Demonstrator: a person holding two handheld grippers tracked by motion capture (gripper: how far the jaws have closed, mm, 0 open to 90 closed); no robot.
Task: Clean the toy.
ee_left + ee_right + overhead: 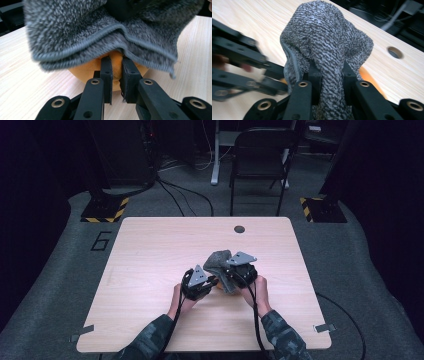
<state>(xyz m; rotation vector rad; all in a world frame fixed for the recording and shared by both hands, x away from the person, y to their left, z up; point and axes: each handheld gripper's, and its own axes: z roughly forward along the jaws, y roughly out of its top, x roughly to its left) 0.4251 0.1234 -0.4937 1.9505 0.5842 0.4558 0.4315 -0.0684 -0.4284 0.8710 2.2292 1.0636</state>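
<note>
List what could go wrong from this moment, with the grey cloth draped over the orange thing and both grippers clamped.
1. The left gripper pinches only a small fold of the orange object; being rounded, it may slip out if tugged.
2. The right gripper holds a bunched ridge of the grey cloth; lifting could drag the object along or pull the cloth free.
3. The cloth hides most of the object, and both grippers sit close together, so their jaws might collide.

My left gripper (212, 282) and right gripper (231, 279) meet near the middle of the wooden table (150, 250). A grey cloth (218, 260) bunches up between them, rising beside my right gripper's plate. A black chair (260, 150) stands beyond the table's far edge.
</note>
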